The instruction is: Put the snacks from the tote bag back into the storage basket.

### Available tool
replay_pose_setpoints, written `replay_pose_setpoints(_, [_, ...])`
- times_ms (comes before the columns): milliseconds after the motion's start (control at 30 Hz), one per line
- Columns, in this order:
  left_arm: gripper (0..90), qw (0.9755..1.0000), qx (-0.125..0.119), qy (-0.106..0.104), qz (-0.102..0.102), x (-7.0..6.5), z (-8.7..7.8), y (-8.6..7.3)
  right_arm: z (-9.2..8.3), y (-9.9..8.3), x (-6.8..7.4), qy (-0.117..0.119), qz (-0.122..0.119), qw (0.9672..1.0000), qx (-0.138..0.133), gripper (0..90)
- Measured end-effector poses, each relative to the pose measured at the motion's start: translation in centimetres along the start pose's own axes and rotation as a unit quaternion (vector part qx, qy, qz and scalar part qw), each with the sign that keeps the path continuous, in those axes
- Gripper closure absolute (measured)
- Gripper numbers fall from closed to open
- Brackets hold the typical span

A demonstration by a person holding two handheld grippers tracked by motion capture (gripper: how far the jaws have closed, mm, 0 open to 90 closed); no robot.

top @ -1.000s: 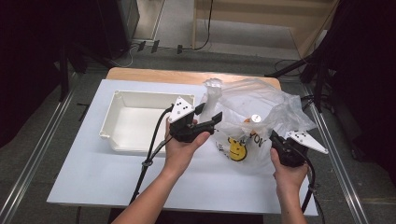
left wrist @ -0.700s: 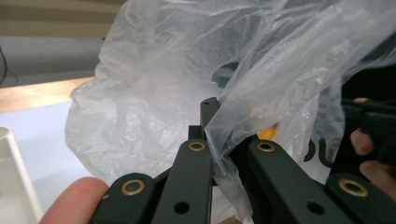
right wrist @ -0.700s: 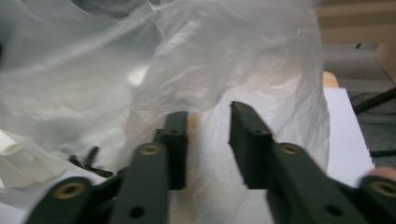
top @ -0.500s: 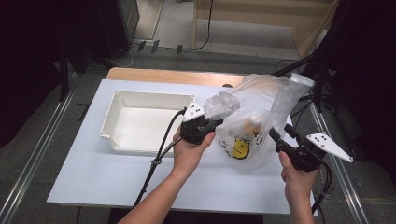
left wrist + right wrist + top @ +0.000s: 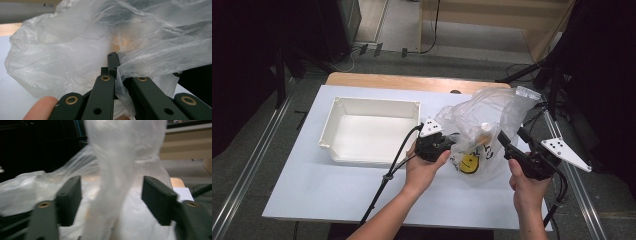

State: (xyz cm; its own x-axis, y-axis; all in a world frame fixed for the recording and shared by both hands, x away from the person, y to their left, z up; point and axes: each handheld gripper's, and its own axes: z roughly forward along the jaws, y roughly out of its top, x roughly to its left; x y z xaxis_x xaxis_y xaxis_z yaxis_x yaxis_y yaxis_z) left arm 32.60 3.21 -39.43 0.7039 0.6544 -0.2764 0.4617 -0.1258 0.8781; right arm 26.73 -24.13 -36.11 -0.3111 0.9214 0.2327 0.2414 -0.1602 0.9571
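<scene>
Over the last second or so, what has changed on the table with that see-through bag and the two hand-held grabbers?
The left gripper, shut on the crinkled clear plastic bag, slid toward the person's right, away from the white rectangular plastic tray. The bag bunched up and rose taller. The right gripper, open, swung in so a twisted strand of bag stands between its jaws. The tray and the white table stayed put.

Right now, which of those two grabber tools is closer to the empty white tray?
Left. The left gripper sits just beside the white tray, pinching the plastic bag; the right gripper is beyond the bag, farther off.
</scene>
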Motion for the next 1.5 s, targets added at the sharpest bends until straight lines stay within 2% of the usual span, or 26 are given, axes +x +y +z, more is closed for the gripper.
replay_pose_setpoints(100, [90.0,1.0000,0.006,0.000,-0.004,0.2,0.3,-0.5,0.8,-0.6,-0.7,-0.008,0.014,0.9997,0.018,65.9])
replay_pose_setpoints(200, [90.0,0.9999,0.014,0.000,-0.010,0.3,0.5,-1.0,1.6,-1.0,-1.2,-0.001,0.024,0.9992,0.032,82.1])
replay_pose_setpoints(233, [90.0,0.9998,0.016,0.000,-0.011,0.3,0.6,-1.2,2.2,-1.3,-1.3,-0.010,0.011,0.9991,0.040,88.1])
replay_pose_setpoints(267, [90.0,0.9998,0.019,-0.001,-0.012,0.3,0.7,-1.4,2.2,-1.3,-1.3,-0.010,0.011,0.9991,0.040,88.1])
replay_pose_setpoints(400, [90.0,0.9994,0.031,0.001,-0.013,0.0,1.2,-2.2,3.4,-2.2,-1.8,-0.036,0.012,0.9975,0.060,90.0])
replay_pose_setpoints(533, [90.0,0.9989,0.043,0.003,-0.020,-0.1,1.5,-3.1,4.5,-3.7,-2.8,-0.056,0.017,0.9944,0.088,90.0])
replay_pose_setpoints(600, [90.0,0.9985,0.049,0.008,-0.022,-0.2,1.7,-3.7,5.1,-4.9,-3.5,-0.065,0.021,0.9916,0.110,90.0])
replay_pose_setpoints(633, [90.0,0.9985,0.049,0.008,-0.022,-0.2,1.7,-3.7,5.1,-4.9,-3.5,-0.065,0.021,0.9916,0.110,90.0])
replay_pose_setpoints(833, [89.0,0.9984,0.052,0.008,-0.020,-0.4,1.8,-4.4,5.9,-6.6,-4.6,-0.084,0.019,0.9860,0.143,90.0])
replay_pose_setpoints(900, [80.4,0.9986,0.046,0.002,-0.025,-0.4,1.5,-4.3,6.0,-6.8,-4.8,-0.086,0.017,0.9848,0.150,90.0])
replay_pose_setpoints(1000, [58.8,0.9990,0.039,-0.001,-0.024,-0.5,1.1,-4.1,6.0,-7.0,-4.8,-0.086,0.015,0.9848,0.150,90.0])
replay_pose_setpoints(1033, [51.2,0.9995,0.025,0.014,-0.010,-0.9,0.6,-3.7,5.9,-7.1,-4.8,-0.085,0.011,0.9844,0.153,90.0])
replay_pose_setpoints(1067, [45.3,0.9995,0.025,0.014,-0.010,-0.9,0.6,-3.7,5.9,-7.2,-4.8,-0.085,0.011,0.9843,0.154,90.0])
replay_pose_setpoints(1100, [45.3,0.9997,0.016,0.018,-0.005,-1.1,0.3,-3.4,5.9,-7.2,-4.8,-0.085,0.011,0.9843,0.154,90.0])
replay_pose_setpoints(1167, [35.4,0.9997,0.004,0.023,0.007,-1.4,-0.4,-2.9,6.0,-7.3,-4.8,-0.086,0.010,0.9842,0.154,90.0])
replay_pose_setpoints(1300, [27.4,0.9991,-0.019,0.030,0.023,-1.7,-1.5,-2.1,6.0,-7.5,-4.9,-0.090,0.009,0.9833,0.158,90.0])
replay_pose_setpoints(1500, [19.2,0.9980,-0.038,0.045,0.023,-1.7,-2.4,-0.7,6.1,-7.8,-4.8,-0.097,0.001,0.9821,0.162,90.0])
